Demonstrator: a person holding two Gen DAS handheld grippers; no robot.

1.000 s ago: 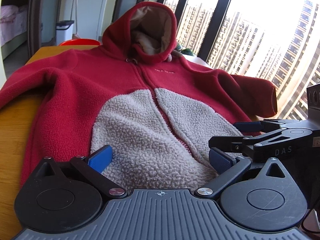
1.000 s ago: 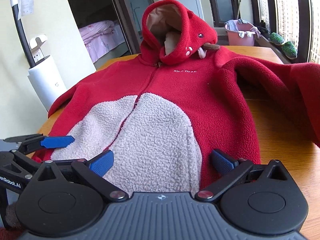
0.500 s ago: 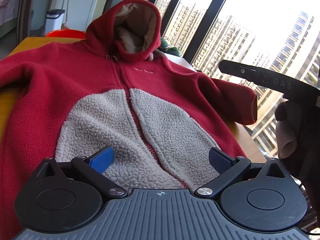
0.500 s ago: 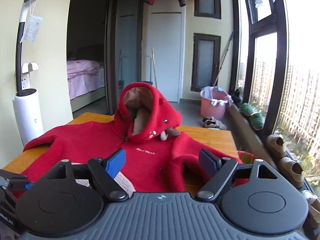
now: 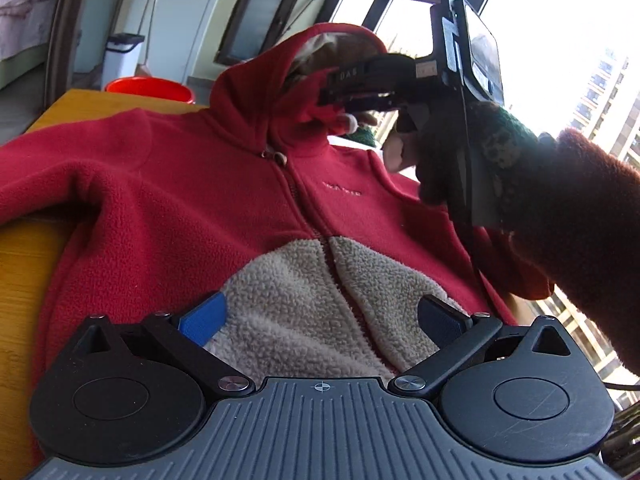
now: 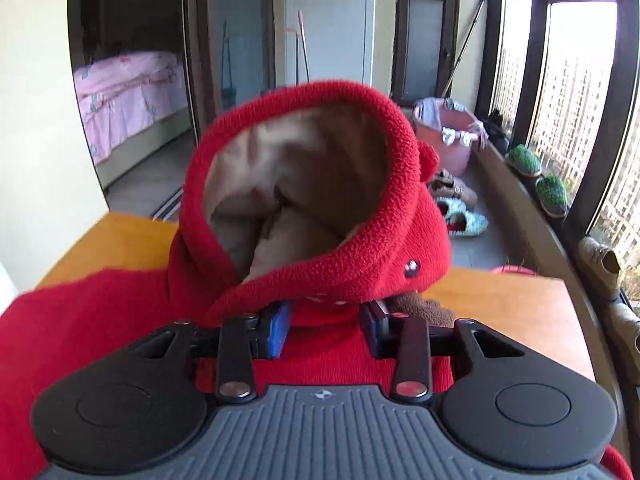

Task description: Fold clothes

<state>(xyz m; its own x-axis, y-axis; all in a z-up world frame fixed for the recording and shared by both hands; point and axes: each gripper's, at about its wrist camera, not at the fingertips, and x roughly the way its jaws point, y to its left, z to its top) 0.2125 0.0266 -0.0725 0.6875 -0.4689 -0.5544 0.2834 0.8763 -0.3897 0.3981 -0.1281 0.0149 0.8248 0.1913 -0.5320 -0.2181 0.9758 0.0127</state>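
Note:
A red fleece hoodie (image 5: 192,184) with a beige front panel lies face up on the wooden table (image 5: 24,256), zipped, its hood (image 6: 320,184) standing up at the far end. My left gripper (image 5: 320,316) is open and empty, low over the beige panel near the hem. My right gripper (image 6: 324,330) is at the hood's lower front rim, its jaws partly closed with the red fleece rim between them; contact is not clear. In the left wrist view the right gripper (image 5: 340,96) reaches in from the right at the hood.
The table's far edge (image 6: 500,284) lies just behind the hood. Beyond it stand a pink basin (image 6: 448,136), slippers on the floor and potted plants on the window sill. An orange bucket (image 5: 148,88) sits past the table's left side.
My right gripper moved forward from the hem over the hoodie to the hood, and its jaws narrowed around the rim. My left gripper stayed open near the hem, tilting slightly.

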